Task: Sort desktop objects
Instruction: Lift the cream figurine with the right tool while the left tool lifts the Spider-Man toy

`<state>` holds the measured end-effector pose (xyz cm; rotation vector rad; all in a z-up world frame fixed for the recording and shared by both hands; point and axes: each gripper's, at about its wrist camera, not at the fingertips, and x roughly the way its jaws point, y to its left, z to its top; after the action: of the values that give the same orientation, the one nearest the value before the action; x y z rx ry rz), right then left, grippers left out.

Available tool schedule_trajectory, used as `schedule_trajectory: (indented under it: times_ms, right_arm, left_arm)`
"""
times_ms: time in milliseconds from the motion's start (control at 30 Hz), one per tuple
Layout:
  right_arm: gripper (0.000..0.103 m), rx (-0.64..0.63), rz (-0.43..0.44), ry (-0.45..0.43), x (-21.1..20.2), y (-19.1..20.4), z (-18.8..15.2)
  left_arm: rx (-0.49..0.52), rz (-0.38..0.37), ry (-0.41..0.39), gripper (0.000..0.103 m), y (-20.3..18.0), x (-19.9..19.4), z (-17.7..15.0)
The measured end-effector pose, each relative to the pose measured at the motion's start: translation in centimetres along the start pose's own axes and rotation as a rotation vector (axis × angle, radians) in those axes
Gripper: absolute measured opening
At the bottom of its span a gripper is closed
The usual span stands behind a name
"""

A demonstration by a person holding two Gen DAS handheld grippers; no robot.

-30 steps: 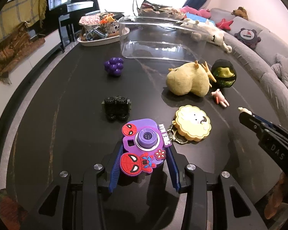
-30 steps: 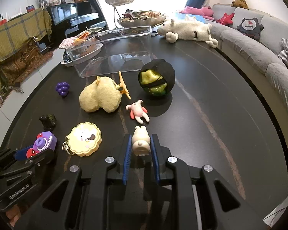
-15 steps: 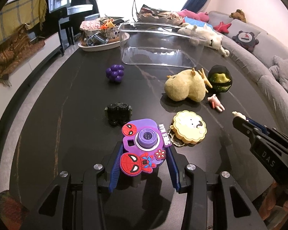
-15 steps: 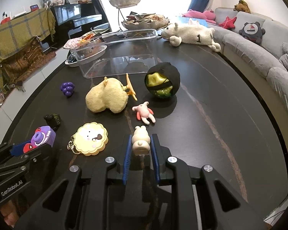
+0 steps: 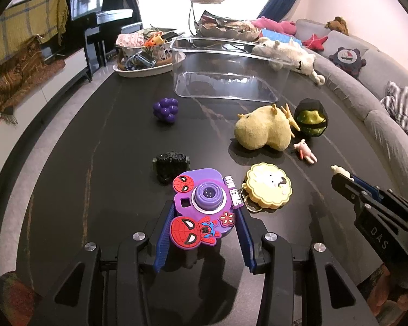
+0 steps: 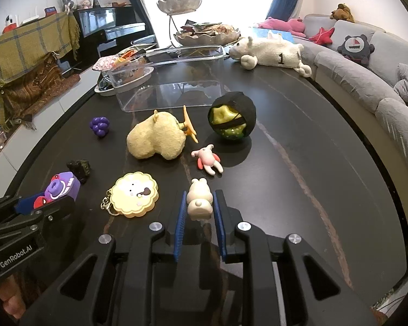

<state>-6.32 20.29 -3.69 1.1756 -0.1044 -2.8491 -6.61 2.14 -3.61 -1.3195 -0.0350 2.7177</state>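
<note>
My left gripper (image 5: 202,212) is shut on a purple Spider-Man toy camera (image 5: 201,206) and holds it above the dark table; it shows at lower left in the right wrist view (image 6: 58,190). My right gripper (image 6: 200,206) is shut on a small cream bear figure (image 6: 199,199), seen at right in the left wrist view (image 5: 340,171). A clear plastic bin (image 5: 228,77) stands at the back middle of the table (image 6: 299,141). On the table lie a yellow cookie keychain (image 5: 268,186), a black toy car (image 5: 171,163), purple grapes (image 5: 166,108), a yellow plush (image 5: 262,131), a pink pig figure (image 5: 304,150) and a green-black ball (image 5: 311,118).
A white tray of clutter (image 5: 147,59) sits at the back left. A tiered dish stand (image 5: 217,24) and a white plush (image 6: 272,51) lie behind the bin. A grey sofa (image 5: 380,81) runs along the right edge, a piano (image 5: 100,19) stands far left.
Both grippers have pulled back and risen a little with their toys, so the table objects look slightly farther away. Both grips are unchanged.
</note>
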Motion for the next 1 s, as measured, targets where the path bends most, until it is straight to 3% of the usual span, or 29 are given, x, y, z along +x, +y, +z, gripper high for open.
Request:
schedule_trajectory:
  times_ms: [1000]
  right_arm:
    - [0.018, -0.046, 0.026, -0.064, -5.2, 4.1, 0.6]
  left_arm:
    - [0.019, -0.035, -0.078, 0.04, -0.1, -4.4, 0.7]
